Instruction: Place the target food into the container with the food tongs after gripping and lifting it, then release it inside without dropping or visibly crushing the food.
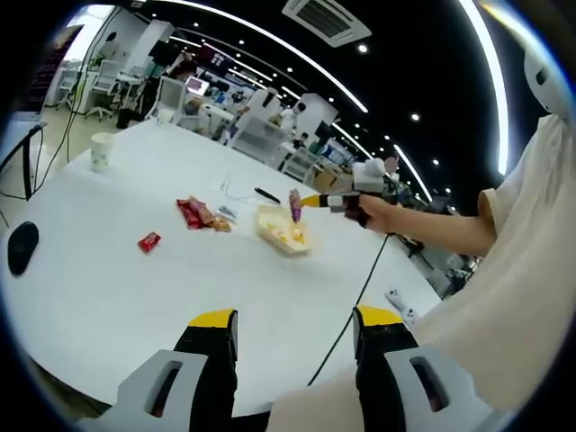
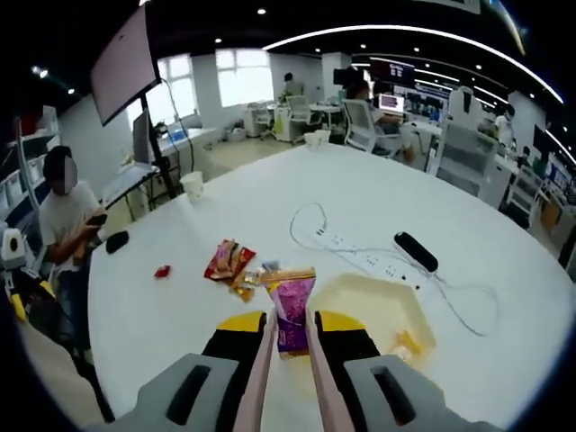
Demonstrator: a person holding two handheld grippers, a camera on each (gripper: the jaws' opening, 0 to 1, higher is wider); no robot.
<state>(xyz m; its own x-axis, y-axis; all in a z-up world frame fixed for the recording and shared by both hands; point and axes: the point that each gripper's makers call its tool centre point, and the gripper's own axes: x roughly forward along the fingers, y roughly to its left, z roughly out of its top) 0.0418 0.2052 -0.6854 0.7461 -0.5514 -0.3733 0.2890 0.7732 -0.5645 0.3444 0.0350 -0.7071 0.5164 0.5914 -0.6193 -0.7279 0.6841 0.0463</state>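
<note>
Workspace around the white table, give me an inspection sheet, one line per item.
Surface: white table, large, rounded edge.
Job's things: purple snack packet held in pink tongs beside the pale container, which holds yellow pieces.
Clutter: red wrappers, small red packet, paper cup, black mouse, black remote.
Grippers: right tool shut on the tongs; left tool open, empty.
Cables: white power strip with looped cord; black cable over the table edge.
Surroundings: open office, seated person, chairs, ceiling lights.
</note>
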